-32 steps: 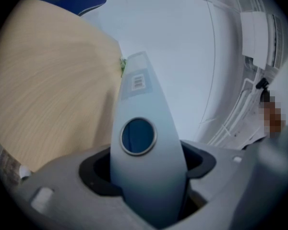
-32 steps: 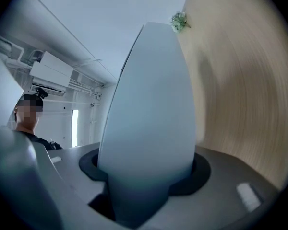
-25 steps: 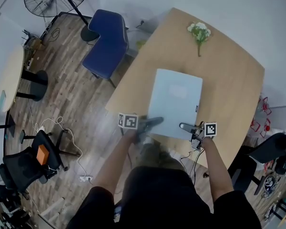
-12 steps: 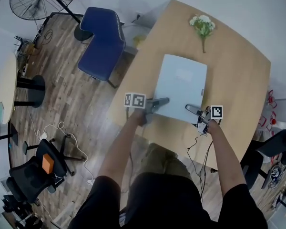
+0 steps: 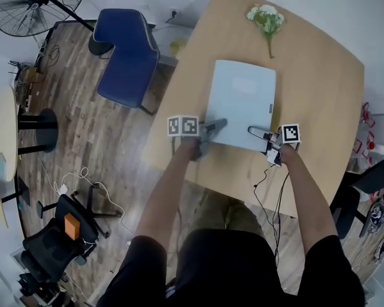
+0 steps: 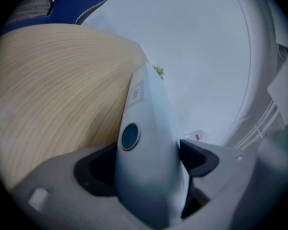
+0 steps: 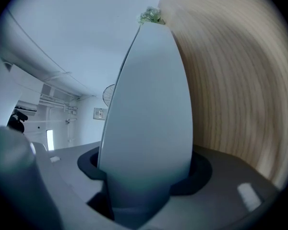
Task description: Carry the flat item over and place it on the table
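The person's bare forearms reach forward from dark short sleeves, one gripper in each hand. The left gripper [image 5: 216, 125] stands at the near left corner of the pale blue-grey folder [image 5: 241, 101]. Its jaws are opening, and the folder's edge is between them. The left gripper view shows the pads just beside the folder's two faces, with no clear squeeze. The right gripper [image 5: 253, 131] is at the near right corner. Its jaws are closed on the folder's edge, and the right gripper view shows the folder filling the space between the pads.

The folder lies flat over the middle of the light wooden worktop [image 5: 313, 88], its near edge close to the worktop's near edge. I cannot tell whether it rests fully on the wood. A round dark spot [image 6: 130, 136] marks its spine near the left gripper.

Farther on, well apart from the folder, a small bunch of white flowers [image 5: 266, 18] lies near the far edge of the worktop. On the wooden floor to the left stand a blue chair [image 5: 125, 50] and, beyond it, a black fan [image 5: 32, 2].
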